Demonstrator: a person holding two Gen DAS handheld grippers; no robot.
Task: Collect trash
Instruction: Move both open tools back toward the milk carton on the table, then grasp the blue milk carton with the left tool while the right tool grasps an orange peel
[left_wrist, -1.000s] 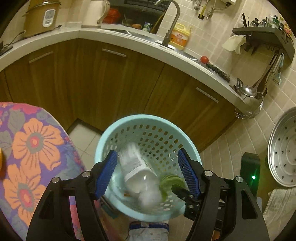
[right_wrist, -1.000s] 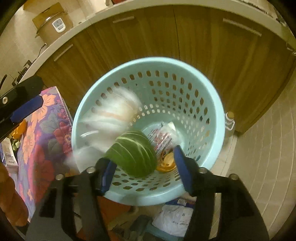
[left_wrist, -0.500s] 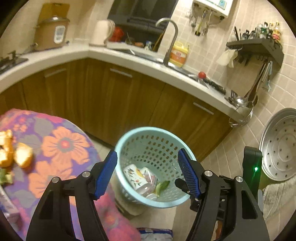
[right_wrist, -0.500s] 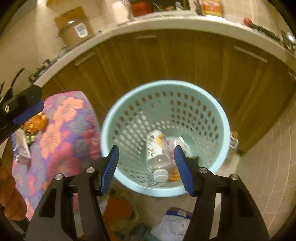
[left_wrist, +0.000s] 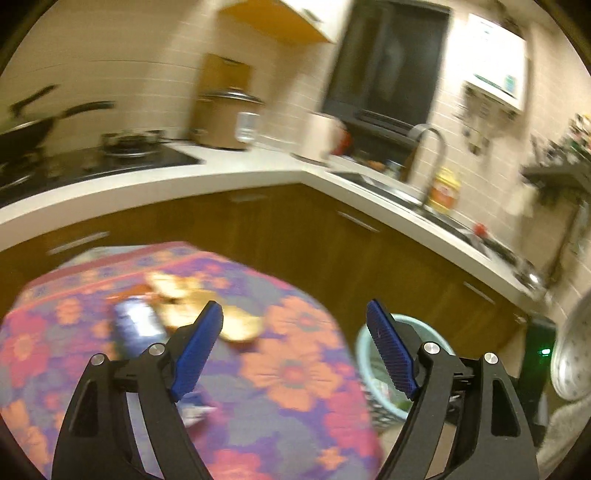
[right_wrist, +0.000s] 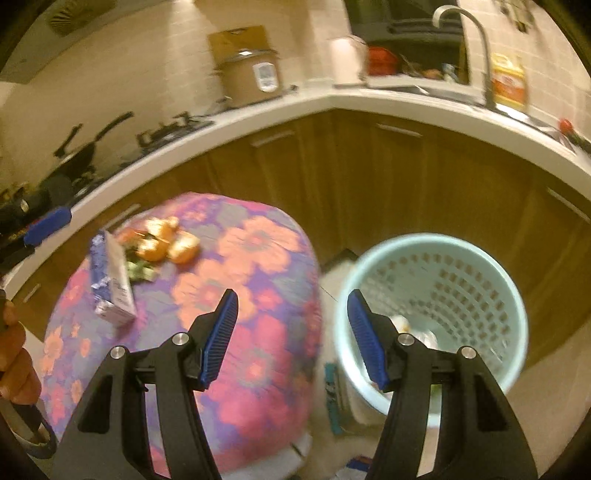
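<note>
Two grippers, both empty right now. In your left wrist view the left gripper (left_wrist: 295, 345) has its jaws spread wide, they've just been opening further, and nothing sits between the blue pads (left_wrist: 201, 350). Under it is the floral tablecloth (left_wrist: 291, 373), with a blurry pile of orange peels (left_wrist: 207, 310) and a blue-and-white carton (left_wrist: 138, 326) lying beside them. The pale blue basket (left_wrist: 364, 343) peeks out past the cloth's right edge, mostly hidden.

In your right wrist view the right gripper (right_wrist: 291, 338) is released too, its gap hanging over the cloth's edge. The carton (right_wrist: 110, 280) lies on its side, touching a heap of peels (right_wrist: 166, 245) and some green scraps (right_wrist: 138, 269). The perforated basket (right_wrist: 443, 302) stands on the floor just beside the table, with trash at its bottom.
</note>
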